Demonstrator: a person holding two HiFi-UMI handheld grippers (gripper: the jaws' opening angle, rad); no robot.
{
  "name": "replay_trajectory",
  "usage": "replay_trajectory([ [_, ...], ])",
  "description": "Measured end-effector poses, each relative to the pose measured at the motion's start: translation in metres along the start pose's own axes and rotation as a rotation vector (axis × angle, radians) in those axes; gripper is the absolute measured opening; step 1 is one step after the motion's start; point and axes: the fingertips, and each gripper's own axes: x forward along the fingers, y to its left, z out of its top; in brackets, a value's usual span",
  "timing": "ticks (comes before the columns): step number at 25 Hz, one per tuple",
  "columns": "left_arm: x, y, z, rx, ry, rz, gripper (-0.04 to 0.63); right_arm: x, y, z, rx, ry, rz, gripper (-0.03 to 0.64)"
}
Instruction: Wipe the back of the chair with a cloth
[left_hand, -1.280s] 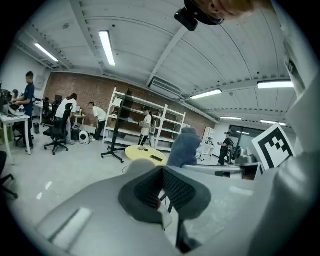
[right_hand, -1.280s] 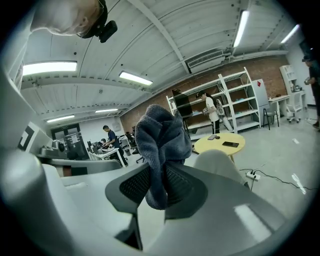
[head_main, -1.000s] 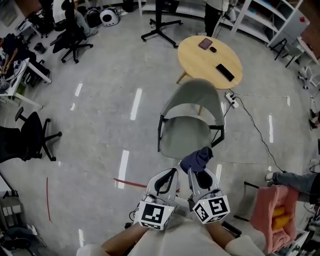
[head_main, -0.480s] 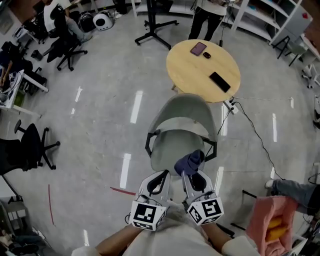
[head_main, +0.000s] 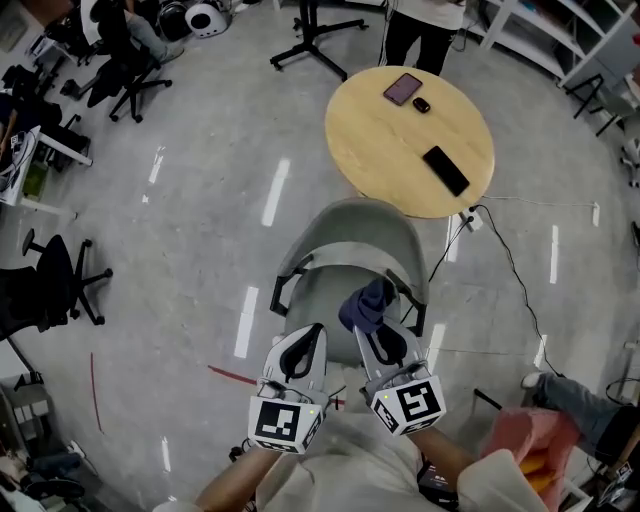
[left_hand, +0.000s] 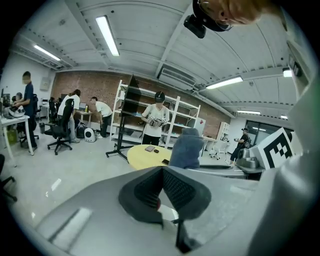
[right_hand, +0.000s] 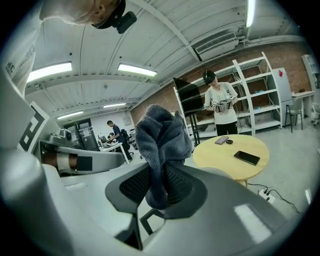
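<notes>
Your right claw (right_hand: 161, 189): pinching a dark blue cloth (right_hand: 161, 142), with the gripped end buried between the pads. The cloth bunches above the chair (head_main: 350, 232) seat, short of its backrest. Your left claw (left_hand: 162, 192): pressed together on nothing, at the chair's front edge. Both claws cover part of the seat.

I see cloth (right_hand: 162, 145) nipped in right gripper (right_hand: 161, 187): dark blue, fuzzy pile, matt. Black pads (right_hand: 132, 185) ribbed, rubbery look. Gripper shells smooth matt grey plastic, same on left gripper (left_hand: 162, 192). Just ahead of right gripper, chair (head_main: 350, 232): smooth matt grey-green shell, black arm frame. Beyond it, table (head_main: 380, 140): pale wood top, satin. Left of left gripper, floor (head_main: 180, 250): grey, polished, glossy light streaks.
</notes>
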Motion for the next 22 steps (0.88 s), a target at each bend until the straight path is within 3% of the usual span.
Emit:
replay_trajectory([
  [5,0.035,0.022,-0.014,-0.039,0.036,-0.008,0.0,0.035,-0.02,-0.011,-0.003,0.026,-0.016,0.091],
  [22,0.129,0.09,-0.071,-0.022,0.06,-0.022,0.0,0.134,-0.066,-0.077,-0.029,0.059,-0.044,0.091],
])
